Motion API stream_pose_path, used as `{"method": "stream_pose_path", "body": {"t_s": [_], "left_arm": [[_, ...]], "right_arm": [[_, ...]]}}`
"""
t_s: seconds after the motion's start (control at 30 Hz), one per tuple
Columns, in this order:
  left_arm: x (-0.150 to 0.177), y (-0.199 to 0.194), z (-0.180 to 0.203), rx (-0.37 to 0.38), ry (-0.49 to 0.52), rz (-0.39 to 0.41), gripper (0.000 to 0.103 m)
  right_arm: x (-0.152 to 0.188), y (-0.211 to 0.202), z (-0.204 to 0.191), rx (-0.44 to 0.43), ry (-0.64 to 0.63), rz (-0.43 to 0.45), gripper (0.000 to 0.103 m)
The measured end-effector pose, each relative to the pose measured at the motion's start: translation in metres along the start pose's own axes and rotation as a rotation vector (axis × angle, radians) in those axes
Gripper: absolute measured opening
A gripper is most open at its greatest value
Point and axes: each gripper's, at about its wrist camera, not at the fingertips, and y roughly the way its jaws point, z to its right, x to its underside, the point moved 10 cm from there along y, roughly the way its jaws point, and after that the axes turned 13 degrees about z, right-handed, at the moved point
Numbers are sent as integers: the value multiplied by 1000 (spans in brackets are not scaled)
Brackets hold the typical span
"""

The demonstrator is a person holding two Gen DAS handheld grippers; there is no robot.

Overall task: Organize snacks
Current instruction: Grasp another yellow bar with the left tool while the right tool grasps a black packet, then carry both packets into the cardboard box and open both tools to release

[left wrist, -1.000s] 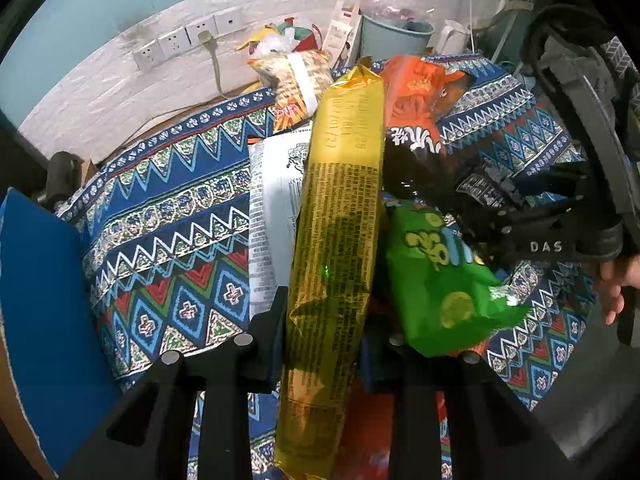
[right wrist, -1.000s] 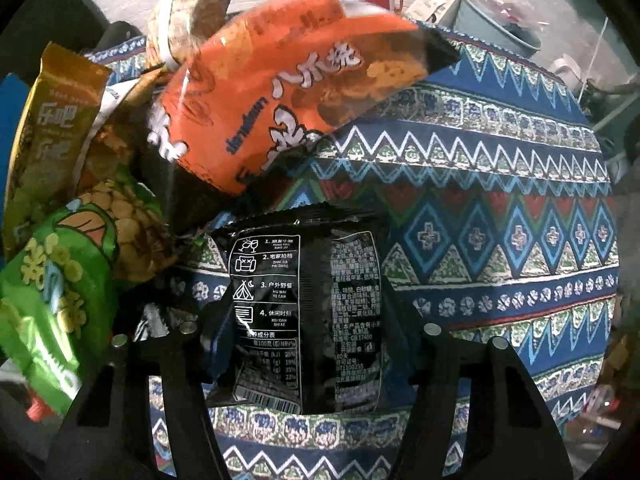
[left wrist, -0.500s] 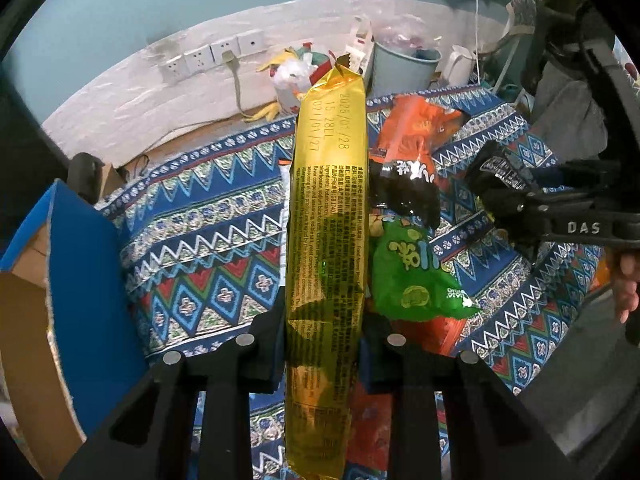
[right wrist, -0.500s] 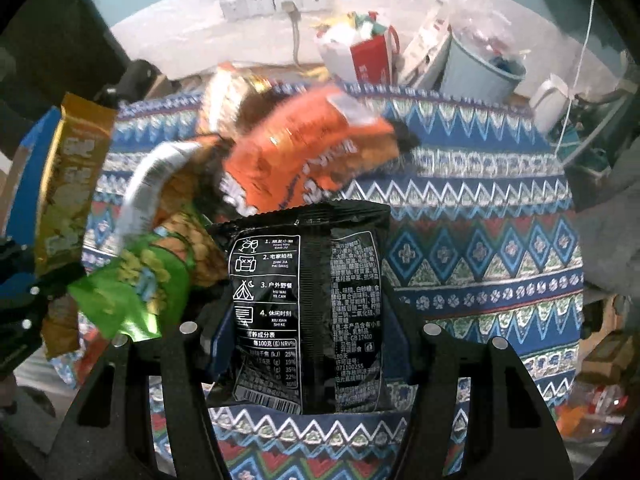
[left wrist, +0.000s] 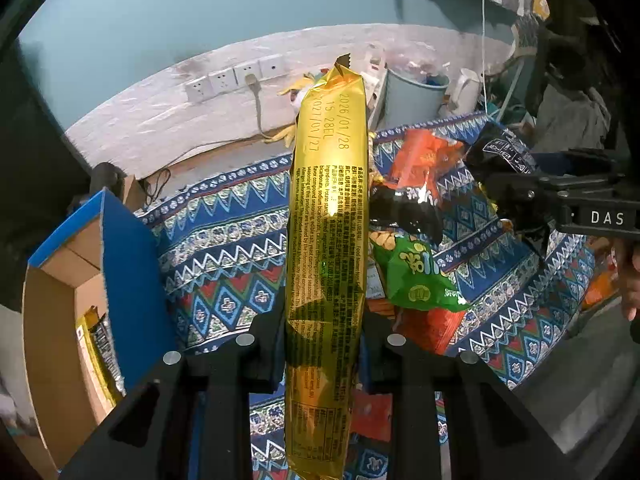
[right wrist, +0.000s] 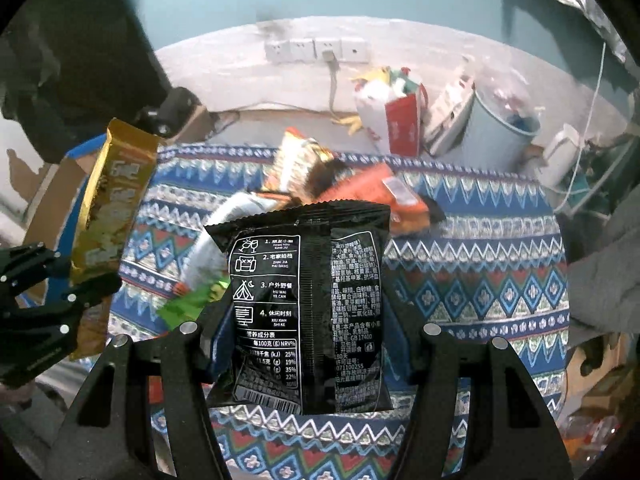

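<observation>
The left hand-held gripper (left wrist: 322, 344) is closed narrowly on a long gold snack packet (left wrist: 326, 240), pinching it near its lower end so that the packet stands up between the fingers, printed back toward the camera, its crimped top edge well above the table (left wrist: 224, 248). From the right wrist view the same gold packet (right wrist: 110, 216) hangs over the table's left edge, clear of the cloth.

The right hand-held gripper (right wrist: 308, 344) is set wider and grips a black snack bag (right wrist: 306, 304) by its lower half; the bag is upright, its back panel with white text and icons facing the camera, and it is lifted off the patterned cloth. In the left wrist view that black bag (left wrist: 500, 156) sits in the other gripper near the table's right edge.

The table is covered with a blue, red and white zigzag cloth. A loose heap of snacks lies around its middle: an orange bag (left wrist: 420, 160) partly over a green bag (left wrist: 416, 276), with a white packet (right wrist: 212, 240) and a striped yellowish bag (right wrist: 296, 168) toward the far edge.

Just beyond the table's left edge stands an open cardboard box (left wrist: 60, 320) with a blue flap; a few packets stand inside against its wall. Past the far edge are wall sockets (right wrist: 316, 50), a pale blue bin (right wrist: 496, 132) and a red-and-white bag (right wrist: 396, 120).
</observation>
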Motion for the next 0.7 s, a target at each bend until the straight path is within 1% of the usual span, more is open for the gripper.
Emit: {"method": "stream_pose_path", "body": {"t_s": [0.5, 0.7], "left_arm": [[-17, -35, -25, -12, -58, 65, 28], [-19, -47, -50, -46, -95, 88, 28]], "right_arm": [[-36, -17, -44, -87, -24, 74, 63], [-47, -13, -74, -133, -49, 84, 63]]}}
